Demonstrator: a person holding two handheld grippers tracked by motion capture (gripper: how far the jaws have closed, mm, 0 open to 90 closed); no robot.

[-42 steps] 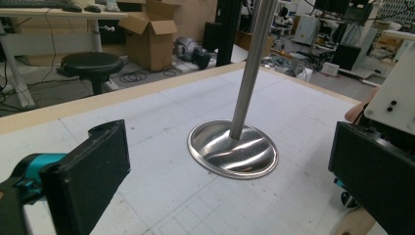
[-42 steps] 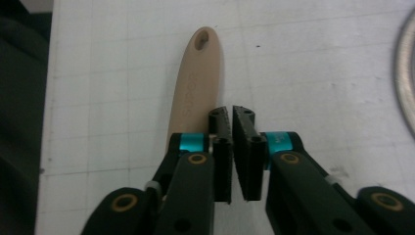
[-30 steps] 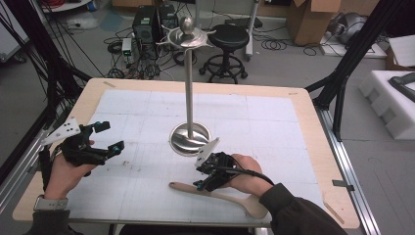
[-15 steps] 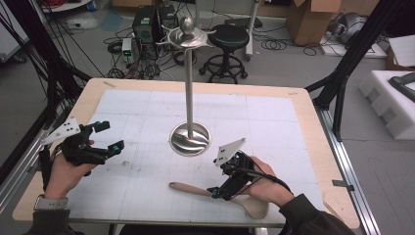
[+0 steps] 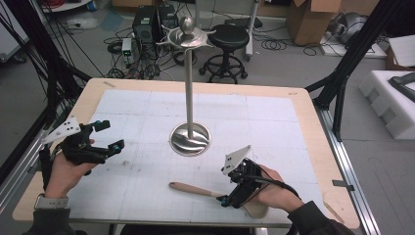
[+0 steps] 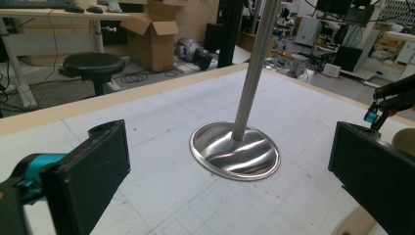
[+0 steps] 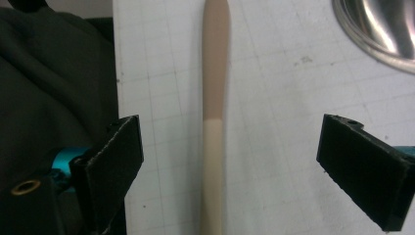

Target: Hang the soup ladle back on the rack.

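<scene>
The right gripper has just been opening; its 2 jaws stand wide apart astride the beige-and-tan spatula lying flat on the white gridded table mat, touching nothing. The left gripper is wide open and empty, near the tall steel stand with round base.

Both claws open, hands low

The left claw is held with jaws wide apart. The right claw, gripped by the right hand, has just been opening its jaws, pads touching nothing.
</scene>
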